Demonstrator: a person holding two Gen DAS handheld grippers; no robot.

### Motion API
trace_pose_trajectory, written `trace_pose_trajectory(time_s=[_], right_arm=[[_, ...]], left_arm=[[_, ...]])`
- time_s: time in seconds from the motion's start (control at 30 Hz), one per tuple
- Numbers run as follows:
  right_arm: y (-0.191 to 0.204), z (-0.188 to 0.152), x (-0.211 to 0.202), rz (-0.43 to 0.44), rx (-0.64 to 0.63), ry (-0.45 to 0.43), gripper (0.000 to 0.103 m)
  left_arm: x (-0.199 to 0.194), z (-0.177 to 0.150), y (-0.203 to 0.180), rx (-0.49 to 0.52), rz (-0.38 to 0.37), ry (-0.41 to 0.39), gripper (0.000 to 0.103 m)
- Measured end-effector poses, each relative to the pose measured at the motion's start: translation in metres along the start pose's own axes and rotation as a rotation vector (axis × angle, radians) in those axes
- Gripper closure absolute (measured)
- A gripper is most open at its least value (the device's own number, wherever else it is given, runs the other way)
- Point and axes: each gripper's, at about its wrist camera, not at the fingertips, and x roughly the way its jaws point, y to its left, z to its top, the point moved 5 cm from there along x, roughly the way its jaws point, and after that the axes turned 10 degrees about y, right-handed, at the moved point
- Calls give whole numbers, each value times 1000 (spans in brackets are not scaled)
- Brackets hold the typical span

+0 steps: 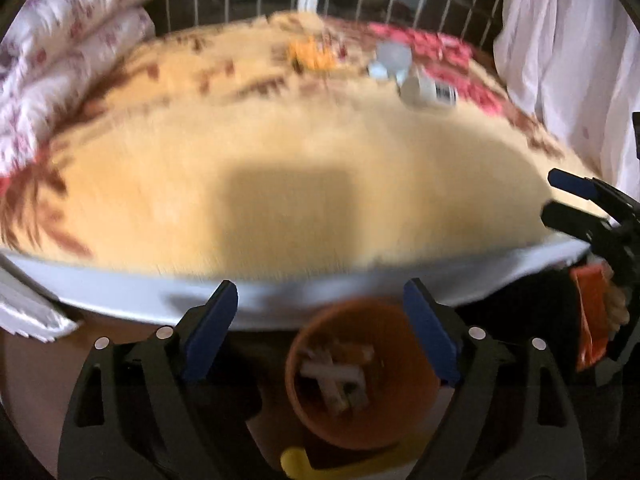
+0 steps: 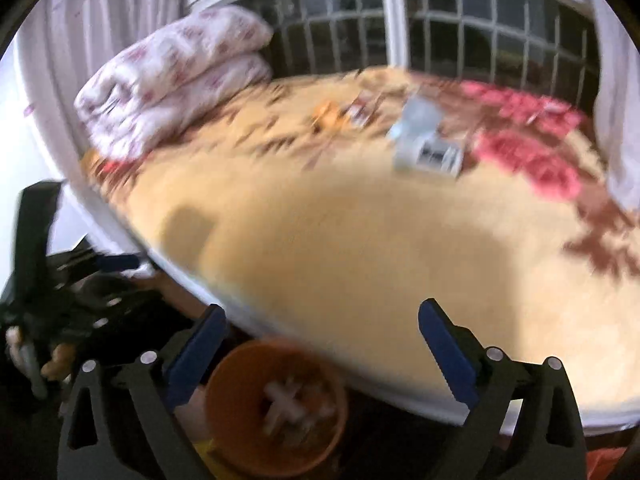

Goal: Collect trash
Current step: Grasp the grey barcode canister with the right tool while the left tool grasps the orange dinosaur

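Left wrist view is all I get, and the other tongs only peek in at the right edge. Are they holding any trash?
Observer: No. In the right wrist view, the right tongs stand wide open with nothing between them, above the orange bin.
Operator: And what is beyond the folded quilt, off my left edge?
Observer: A pale curtain hangs just behind the folded quilt, at the far left corner of the bed.
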Motion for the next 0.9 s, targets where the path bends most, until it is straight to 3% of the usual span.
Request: trace_pose_trajectory(time_s=[0.27, 0.57, 0.77, 0.9], right_arm=[[-44, 64, 25, -87, 84, -42, 6], [-89, 113, 95, -156, 197, 7, 6], [-100, 131, 132, -79, 280, 71, 6], [-102, 138, 153, -86, 296, 120, 6]], left_arm=[[10, 59, 6, -34, 13, -51, 17], [43, 116, 13, -92, 0, -14, 16], [61, 136, 11, -122, 3, 7, 16], [73, 152, 12, -159, -21, 25, 15]])
